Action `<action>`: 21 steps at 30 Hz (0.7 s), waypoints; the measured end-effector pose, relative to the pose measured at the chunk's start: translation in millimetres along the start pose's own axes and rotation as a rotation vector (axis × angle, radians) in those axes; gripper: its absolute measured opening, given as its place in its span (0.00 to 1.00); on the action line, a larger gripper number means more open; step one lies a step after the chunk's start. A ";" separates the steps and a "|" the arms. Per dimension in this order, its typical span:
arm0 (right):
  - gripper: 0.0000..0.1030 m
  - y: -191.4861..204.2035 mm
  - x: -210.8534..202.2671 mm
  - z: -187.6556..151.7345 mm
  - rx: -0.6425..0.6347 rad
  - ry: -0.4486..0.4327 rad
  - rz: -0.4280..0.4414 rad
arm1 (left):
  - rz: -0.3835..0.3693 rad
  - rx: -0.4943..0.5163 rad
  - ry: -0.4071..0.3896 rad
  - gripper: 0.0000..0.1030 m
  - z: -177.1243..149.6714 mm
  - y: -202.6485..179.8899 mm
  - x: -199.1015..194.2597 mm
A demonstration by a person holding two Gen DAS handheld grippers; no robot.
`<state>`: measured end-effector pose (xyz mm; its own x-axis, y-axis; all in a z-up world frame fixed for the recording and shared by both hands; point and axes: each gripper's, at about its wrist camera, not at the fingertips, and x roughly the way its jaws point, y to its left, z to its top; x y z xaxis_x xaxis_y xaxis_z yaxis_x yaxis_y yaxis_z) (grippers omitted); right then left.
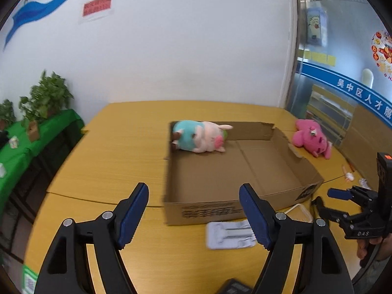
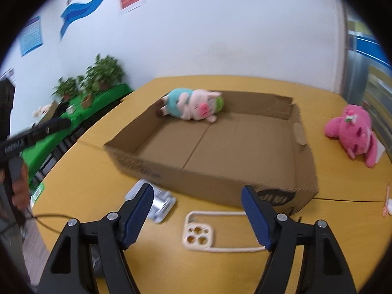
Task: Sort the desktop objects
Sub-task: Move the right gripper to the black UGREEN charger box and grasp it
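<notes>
A shallow cardboard box (image 1: 235, 171) (image 2: 220, 152) sits on the yellow table. A teal and pink pig plush (image 1: 199, 139) (image 2: 193, 106) lies in its far left corner. A pink plush (image 1: 311, 137) (image 2: 352, 129) lies on the table to the right of the box. A pale plastic tray (image 1: 229, 235) (image 2: 159, 202) and a cream phone case (image 2: 208, 232) lie in front of the box. My left gripper (image 1: 193, 215) is open and empty above the table near the box's front. My right gripper (image 2: 197, 215) is open and empty above the phone case; it also shows in the left wrist view (image 1: 325, 197).
A green-covered side table with potted plants (image 1: 46, 100) (image 2: 103, 73) stands to the left by the white wall. Small scraps (image 1: 349, 175) lie at the table's right edge. A dark object (image 1: 232, 286) lies at the near edge. A glass door is at the right.
</notes>
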<state>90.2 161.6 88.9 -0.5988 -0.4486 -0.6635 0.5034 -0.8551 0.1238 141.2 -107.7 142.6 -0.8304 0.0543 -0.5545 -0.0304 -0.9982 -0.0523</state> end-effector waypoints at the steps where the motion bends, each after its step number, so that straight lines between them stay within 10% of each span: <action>1: 0.72 6.0 1.1 -4.0 -0.020 0.009 0.022 | 0.021 0.008 0.001 0.79 -1.2 5.7 -7.3; 10: 0.72 72.7 26.3 -62.6 -0.130 0.178 0.371 | -0.112 0.038 0.260 0.85 -73.1 -0.8 -8.8; 21: 0.75 115.0 40.2 -123.6 -0.246 0.319 0.456 | -0.367 -0.101 0.544 0.83 -177.8 3.2 63.8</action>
<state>201.0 77.4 -14.8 -0.0919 -0.6236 -0.7763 0.8172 -0.4927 0.2990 187.0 -102.7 -40.6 -0.3759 0.4227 -0.8246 -0.1840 -0.9062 -0.3807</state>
